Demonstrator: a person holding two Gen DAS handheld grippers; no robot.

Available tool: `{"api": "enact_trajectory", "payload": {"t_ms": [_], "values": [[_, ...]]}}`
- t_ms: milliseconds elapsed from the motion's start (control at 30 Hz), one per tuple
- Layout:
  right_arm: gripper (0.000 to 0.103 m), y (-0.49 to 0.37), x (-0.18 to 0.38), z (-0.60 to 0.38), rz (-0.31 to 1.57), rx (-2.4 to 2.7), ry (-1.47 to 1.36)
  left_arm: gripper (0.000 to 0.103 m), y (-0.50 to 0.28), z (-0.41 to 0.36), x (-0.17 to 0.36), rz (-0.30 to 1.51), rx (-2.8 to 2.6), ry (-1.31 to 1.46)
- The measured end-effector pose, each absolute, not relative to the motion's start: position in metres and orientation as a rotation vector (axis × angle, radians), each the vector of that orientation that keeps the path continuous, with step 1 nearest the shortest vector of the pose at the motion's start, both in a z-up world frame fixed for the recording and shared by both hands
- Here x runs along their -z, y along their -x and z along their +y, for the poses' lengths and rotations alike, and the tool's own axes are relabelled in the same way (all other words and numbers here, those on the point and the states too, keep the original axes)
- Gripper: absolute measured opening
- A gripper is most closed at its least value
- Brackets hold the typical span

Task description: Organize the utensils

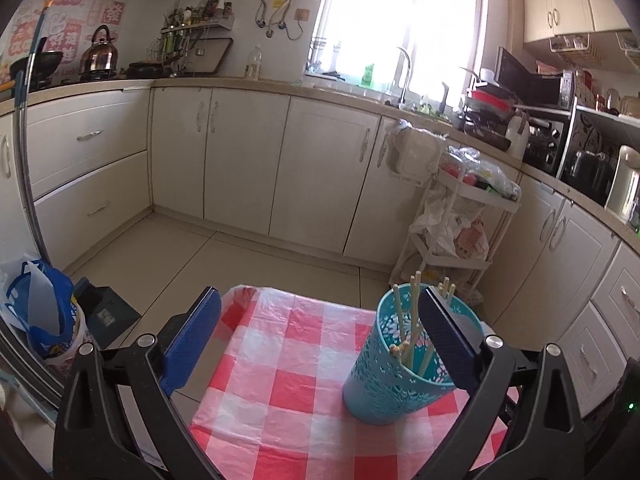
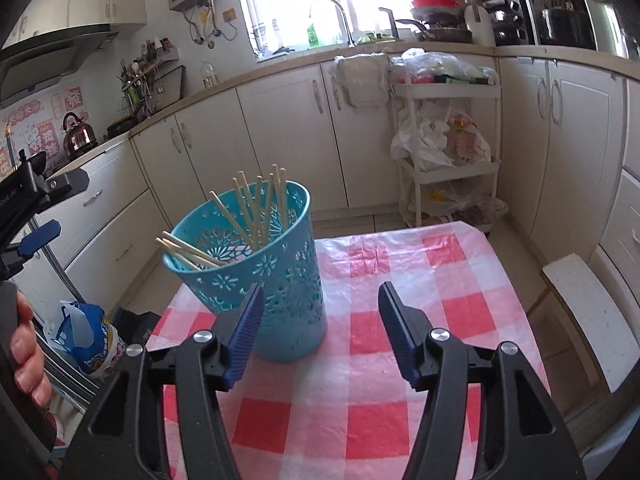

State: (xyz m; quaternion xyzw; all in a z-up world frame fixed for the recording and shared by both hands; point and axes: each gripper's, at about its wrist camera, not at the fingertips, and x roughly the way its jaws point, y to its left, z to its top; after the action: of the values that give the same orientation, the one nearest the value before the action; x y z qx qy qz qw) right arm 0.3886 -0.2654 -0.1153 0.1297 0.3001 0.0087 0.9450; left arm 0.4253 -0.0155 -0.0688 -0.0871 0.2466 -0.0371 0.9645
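Blue-padded jaws of the right gripper [image 2: 320,334] stand apart with nothing between them, pointing down over the checked tablecloth [image 2: 432,320]. Its left finger is just in front of the turquoise holder [image 2: 276,280]. The left gripper [image 1: 320,334] is spread wide and also holds nothing; its right finger overlaps the holder's rim in this view. A person's hand [image 2: 26,356] shows at the left edge. The holder stands upright on the cloth, and wooden chopsticks [image 2: 256,208] lean inside it.

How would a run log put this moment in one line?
left gripper: open, empty | right gripper: open, empty | chopsticks: in blue holder
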Motion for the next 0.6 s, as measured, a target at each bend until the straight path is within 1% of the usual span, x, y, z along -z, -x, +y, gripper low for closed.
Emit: {"api": "enact_trajectory", "payload": {"t_ms": [33, 100, 167, 333, 600], "values": [[0.062, -0.382, 0.110, -0.265, 0.616, -0.013, -0.274, 0.095, -0.421, -0.020, 0.067, 0.514, 0.082, 0.153], [0.072, -0.361, 0.095, -0.261, 0.587, -0.017, -0.266, 0.095, -0.401, -0.026, 0.062, 0.504, 0.072, 0.110], [0.076, -0.335, 0.079, -0.255, 0.550, -0.020, -0.236, 0.095, -0.376, -0.028, 0.055, 0.492, 0.074, 0.098], [0.077, -0.265, 0.054, -0.242, 0.558, -0.051, -0.237, 0.096, -0.298, -0.025, 0.040, 0.495, 0.060, 0.098], [0.090, -0.160, 0.014, -0.228, 0.578, -0.087, -0.258, 0.096, -0.181, -0.014, 0.021, 0.556, 0.022, 0.046]]}}
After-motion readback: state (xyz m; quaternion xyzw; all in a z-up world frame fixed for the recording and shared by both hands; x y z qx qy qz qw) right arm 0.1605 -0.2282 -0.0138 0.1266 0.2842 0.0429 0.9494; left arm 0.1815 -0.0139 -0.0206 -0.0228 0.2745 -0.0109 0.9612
